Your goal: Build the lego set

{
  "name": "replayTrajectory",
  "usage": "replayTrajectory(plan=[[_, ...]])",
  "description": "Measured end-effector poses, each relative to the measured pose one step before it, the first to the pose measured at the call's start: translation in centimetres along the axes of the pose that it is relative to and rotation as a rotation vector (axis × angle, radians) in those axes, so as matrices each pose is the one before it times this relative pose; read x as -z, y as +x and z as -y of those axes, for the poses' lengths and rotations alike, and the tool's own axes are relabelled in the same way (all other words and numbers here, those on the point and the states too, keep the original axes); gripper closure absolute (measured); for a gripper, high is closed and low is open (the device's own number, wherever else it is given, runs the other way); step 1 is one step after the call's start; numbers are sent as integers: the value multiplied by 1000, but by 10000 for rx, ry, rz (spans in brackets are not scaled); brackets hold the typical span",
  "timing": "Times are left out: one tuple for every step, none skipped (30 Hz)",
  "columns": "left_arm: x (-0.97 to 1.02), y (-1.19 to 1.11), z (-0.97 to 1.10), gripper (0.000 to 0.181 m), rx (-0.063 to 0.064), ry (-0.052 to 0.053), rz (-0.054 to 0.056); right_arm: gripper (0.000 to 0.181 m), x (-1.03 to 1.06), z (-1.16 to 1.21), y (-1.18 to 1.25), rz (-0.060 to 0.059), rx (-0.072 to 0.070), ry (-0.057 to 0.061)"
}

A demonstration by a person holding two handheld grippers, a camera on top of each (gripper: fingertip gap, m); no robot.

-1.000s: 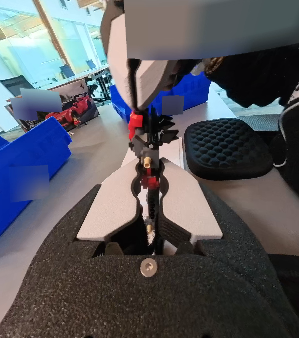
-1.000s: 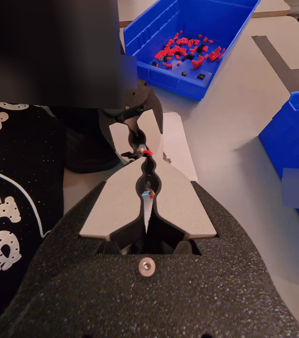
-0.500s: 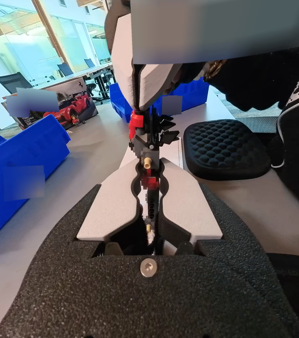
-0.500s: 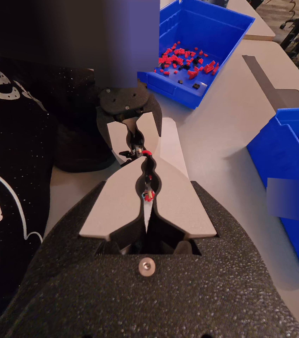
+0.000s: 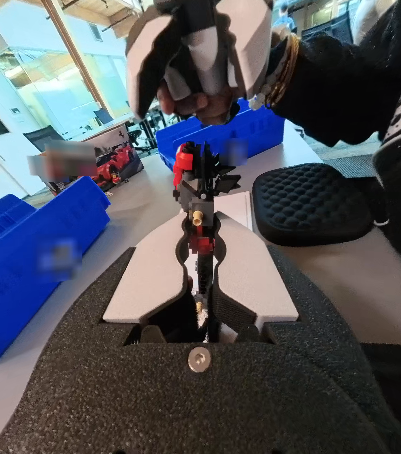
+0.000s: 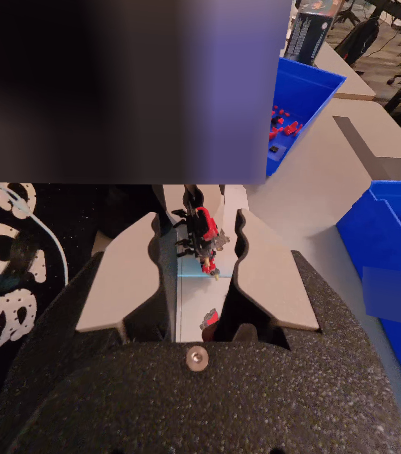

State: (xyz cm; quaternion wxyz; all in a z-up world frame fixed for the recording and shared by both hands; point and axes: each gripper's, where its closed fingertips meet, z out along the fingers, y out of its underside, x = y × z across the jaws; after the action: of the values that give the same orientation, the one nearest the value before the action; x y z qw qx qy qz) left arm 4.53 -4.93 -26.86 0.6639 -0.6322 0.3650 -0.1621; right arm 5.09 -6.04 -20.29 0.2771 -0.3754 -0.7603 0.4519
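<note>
Gripping lego assembly (image 5: pixel 200 208) in left hand-held gripper (image 5: pixel 200 235), right hand-held gripper (image 6: pixel 195 235) spread above

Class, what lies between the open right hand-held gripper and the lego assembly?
Nothing: in the right wrist view, right hand-held gripper stands open, apart from lego assembly.

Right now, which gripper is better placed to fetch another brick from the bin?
The right gripper: it is open and empty, while the left gripper is shut on the lego assembly.
</note>
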Motion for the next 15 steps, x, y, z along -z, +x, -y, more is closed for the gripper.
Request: replayTrajectory(plan=[[124, -56, 84, 166, -159, 30, 68, 120, 33, -319, 135, -81, 130, -44], [73, 18, 179, 166, -102, 76, 18, 119, -208, -530, -66, -32, 253, -138], [18, 40, 114, 166, -148, 24, 15, 119, -373, -517, -273, 60, 241, -124], [-23, 21, -11, 166, -226, -58, 40, 120, -449, -421, -245, 45, 183, -102], [-13, 21, -41, 166, -219, -71, 48, 121, -420, -303, -283, 78, 173, -62], [15, 33, 31, 166, -168, -20, 35, 121, -316, -256, -195, 63, 132, -73], [40, 9, 57, 166, -106, 12, 38, 121, -186, -131, -68, 47, 78, -44], [56, -59, 54, 166, -32, 16, 56, 125, -54, 96, -15, 14, 97, 97], [49, -122, 30, 166, 13, 11, 58, 129, 16, 214, 53, -64, 128, 152], [49, -120, -11, 165, 25, -4, 40, 133, 20, 68, 64, -82, 158, 20], [38, -75, -60, 165, 24, -29, 12, 134, -34, -95, 133, -158, 197, -114], [18, -19, -85, 166, 14, -49, -17, 135, -66, -151, 136, -175, 234, -155], [-2, 9, -28, 166, 10, -18, -11, 136, -104, -82, -19, -82, 222, -106], [10, -8, 44, 166, 4, 19, 7, 137, -95, 1, -37, -58, 150, -57], [20, -1, 57, 166, -11, 16, 5, 138, -95, -49, -18, -42, 93, -85]])
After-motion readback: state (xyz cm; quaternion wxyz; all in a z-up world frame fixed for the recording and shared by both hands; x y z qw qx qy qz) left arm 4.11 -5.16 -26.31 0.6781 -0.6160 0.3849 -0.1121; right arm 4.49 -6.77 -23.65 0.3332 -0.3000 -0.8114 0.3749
